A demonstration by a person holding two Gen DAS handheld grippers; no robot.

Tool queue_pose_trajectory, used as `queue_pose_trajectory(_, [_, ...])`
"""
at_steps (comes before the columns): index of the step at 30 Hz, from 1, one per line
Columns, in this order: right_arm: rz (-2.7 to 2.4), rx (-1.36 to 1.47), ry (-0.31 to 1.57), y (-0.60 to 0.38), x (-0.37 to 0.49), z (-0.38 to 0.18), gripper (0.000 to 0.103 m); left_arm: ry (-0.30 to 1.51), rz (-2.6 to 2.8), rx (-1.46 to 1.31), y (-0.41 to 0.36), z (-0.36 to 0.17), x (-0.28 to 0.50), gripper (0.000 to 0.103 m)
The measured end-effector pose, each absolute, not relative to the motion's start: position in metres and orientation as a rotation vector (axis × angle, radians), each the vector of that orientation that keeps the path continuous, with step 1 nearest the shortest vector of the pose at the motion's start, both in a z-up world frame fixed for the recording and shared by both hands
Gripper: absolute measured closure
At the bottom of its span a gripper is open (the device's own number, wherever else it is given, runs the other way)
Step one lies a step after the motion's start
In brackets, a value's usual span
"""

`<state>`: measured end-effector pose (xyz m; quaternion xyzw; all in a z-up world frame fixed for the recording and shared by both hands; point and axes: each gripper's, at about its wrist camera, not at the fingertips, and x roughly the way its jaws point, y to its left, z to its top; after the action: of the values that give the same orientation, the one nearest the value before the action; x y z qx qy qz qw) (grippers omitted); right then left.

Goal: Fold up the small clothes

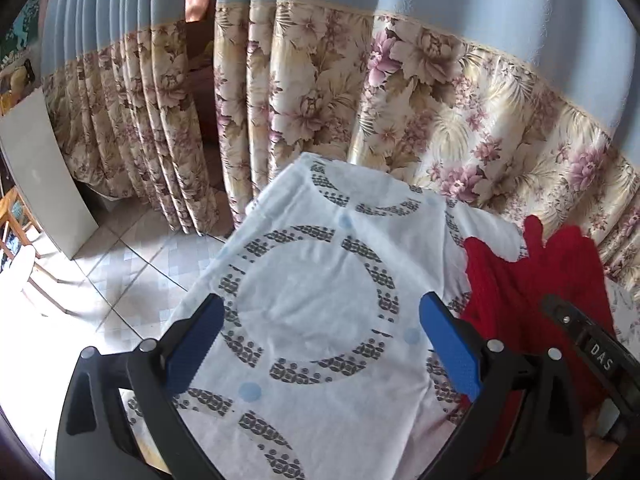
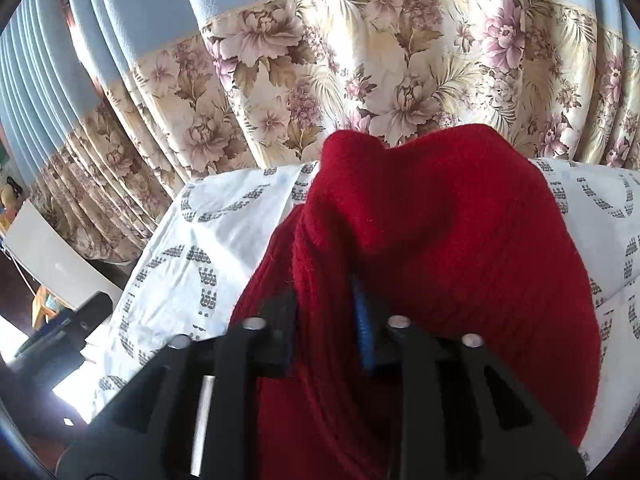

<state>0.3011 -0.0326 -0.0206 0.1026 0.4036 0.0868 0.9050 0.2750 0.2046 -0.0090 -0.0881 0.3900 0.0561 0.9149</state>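
From the left wrist camera, the left gripper (image 1: pixel 320 344) with black arms and blue pads points down at a white cloth printed with grey dotted rings and pale blue spots (image 1: pixel 316 300), which covers a raised surface. Its jaws stand wide apart with nothing between them; only the printed cloth lies below the gap. The red knitted garment (image 1: pixel 532 292) lies on this cloth at about three o'clock in that view, just beyond the right-hand blue pad (image 1: pixel 450 350). The black body of the right gripper (image 1: pixel 588 344) crosses over the red knit at about four o'clock.

From the right wrist camera, the red knitted garment (image 2: pixel 420 248) fills the centre and lower part of the view, bunched and draped over the right gripper (image 2: pixel 332 320). A strip of one blue pad (image 2: pixel 363 332) shows through a fold in the knit; the other finger is hidden by the fabric. The knit sits between the fingers, but whether the pads press on it cannot be told. The white printed cloth (image 2: pixel 192 256) spreads out at nine o'clock and again at three o'clock.

Behind everything, from ten to two o'clock in both views, hangs a pleated curtain, pale blue above and cream with pink and brown flowers below (image 2: pixel 360 72). Pale floor tiles (image 1: pixel 132 264) show at eight o'clock in the left view.
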Motion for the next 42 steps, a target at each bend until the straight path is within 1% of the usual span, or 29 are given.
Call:
queue_pose_trajectory(2, [0.258,0.268,0.83,-0.042,0.292,-0.008,0.033,0.807,0.084,-0.19,0.2,-0.007,0.275,0.005])
queue_pose_trajectory(3, [0.272,0.268,0.806,-0.048,0.285,0.003,0.03,0.809,0.069,-0.189,0.196,-0.006,0.276,0.005])
queue_pose_trajectory(4, [0.281,0.27,0.76,-0.062,0.274,0.02,0.028,0.81,0.055,-0.187,0.192,-0.005,0.276,0.005])
queue_pose_trajectory(6, [0.266,0.287,0.678,-0.092,0.254,0.045,0.018,0.804,0.018,-0.18,0.178,0.001,0.277,0.005])
queue_pose_trajectory(8, [0.216,0.273,0.599,-0.13,0.236,0.067,0.01,0.801,-0.015,-0.177,0.162,0.005,0.278,0.005])
queue_pose_trajectory(11, [0.112,0.224,0.583,-0.185,0.227,0.073,0.009,0.801,-0.085,-0.139,0.129,0.011,0.28,0.005])
queue_pose_trajectory(17, [-0.012,0.276,0.657,-0.267,0.227,0.041,0.009,0.806,-0.183,-0.054,0.054,0.022,0.273,0.005])
queue_pose_trajectory(22, [0.005,0.247,0.694,-0.268,0.231,0.033,0.009,0.769,-0.177,0.027,0.002,0.029,0.261,0.005])
queue_pose_trajectory(27, [0.027,0.246,0.687,-0.264,0.228,0.038,0.008,0.852,-0.185,0.205,-0.031,-0.004,0.263,0.005])
queue_pose_trajectory(28, [0.027,0.246,0.69,-0.264,0.229,0.037,0.008,0.859,-0.188,0.214,-0.031,-0.007,0.263,0.007])
queue_pose_trajectory(29, [0.027,0.247,0.692,-0.265,0.229,0.036,0.008,0.873,-0.2,0.222,-0.03,-0.012,0.264,0.027])
queue_pose_trajectory(30, [0.031,0.251,0.694,-0.265,0.229,0.036,0.008,0.909,-0.228,0.214,-0.027,-0.017,0.265,0.066])
queue_pose_trajectory(31, [0.035,0.255,0.697,-0.266,0.229,0.036,0.008,0.944,-0.264,0.193,-0.024,-0.021,0.266,0.079])
queue_pose_trajectory(33, [0.032,0.256,0.687,-0.267,0.227,0.039,0.008,0.956,-0.286,0.198,-0.015,-0.025,0.264,0.082])
queue_pose_trajectory(36, [0.039,0.266,0.684,-0.267,0.226,0.041,0.007,0.955,-0.321,0.19,0.0,-0.027,0.256,0.084])
queue_pose_trajectory(40, [0.062,0.257,0.687,-0.258,0.225,0.042,0.007,0.91,-0.296,0.109,0.033,-0.011,0.24,0.085])
queue_pose_trajectory(42, [0.072,0.244,0.672,-0.252,0.222,0.043,0.007,0.898,-0.244,0.13,0.049,-0.006,0.237,0.086])
